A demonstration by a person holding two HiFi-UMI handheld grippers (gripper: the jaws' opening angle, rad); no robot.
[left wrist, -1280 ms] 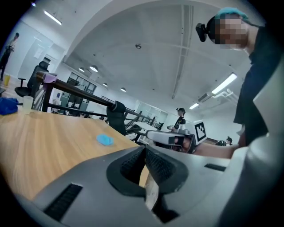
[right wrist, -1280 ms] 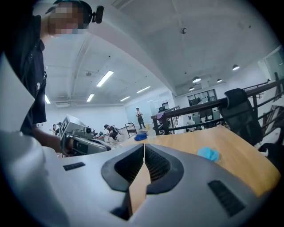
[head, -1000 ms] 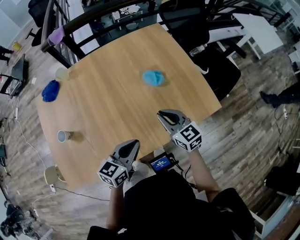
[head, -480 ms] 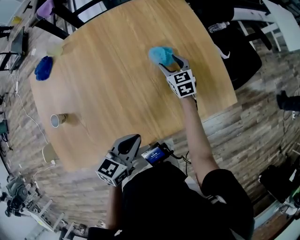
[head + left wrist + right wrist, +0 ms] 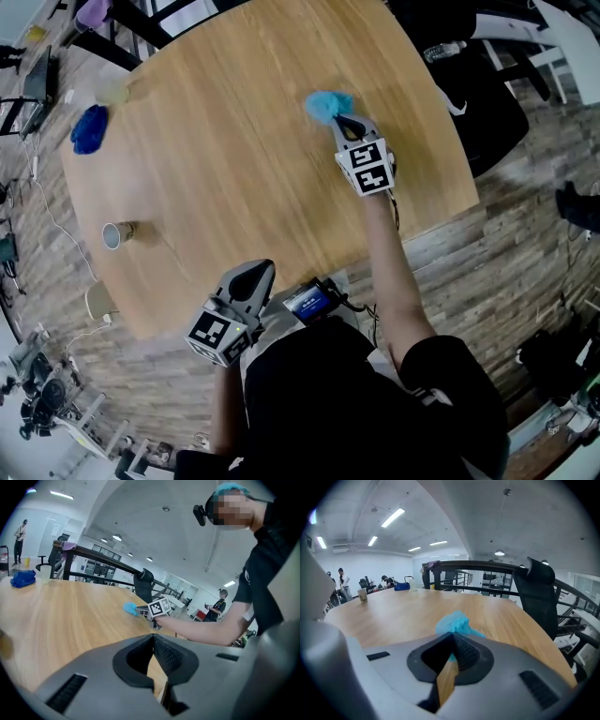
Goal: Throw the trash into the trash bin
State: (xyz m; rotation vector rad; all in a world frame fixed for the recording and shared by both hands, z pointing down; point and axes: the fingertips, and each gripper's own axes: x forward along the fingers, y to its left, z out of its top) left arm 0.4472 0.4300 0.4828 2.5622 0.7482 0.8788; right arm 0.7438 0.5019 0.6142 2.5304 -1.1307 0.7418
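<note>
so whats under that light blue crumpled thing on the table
Only the wooden table shows around the light blue wad; its underside is hidden. The right hand-held gripper, whose jaws have just been closing, pinches its near edge.

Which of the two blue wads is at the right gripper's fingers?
The light blue wad, with the right gripper shut on its edge; the dark blue wad lies apart at the table's left edge.

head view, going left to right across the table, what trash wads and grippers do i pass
dark blue wad → left hand-held gripper → light blue wad → right hand-held gripper, pinching that wad's right edge
</note>
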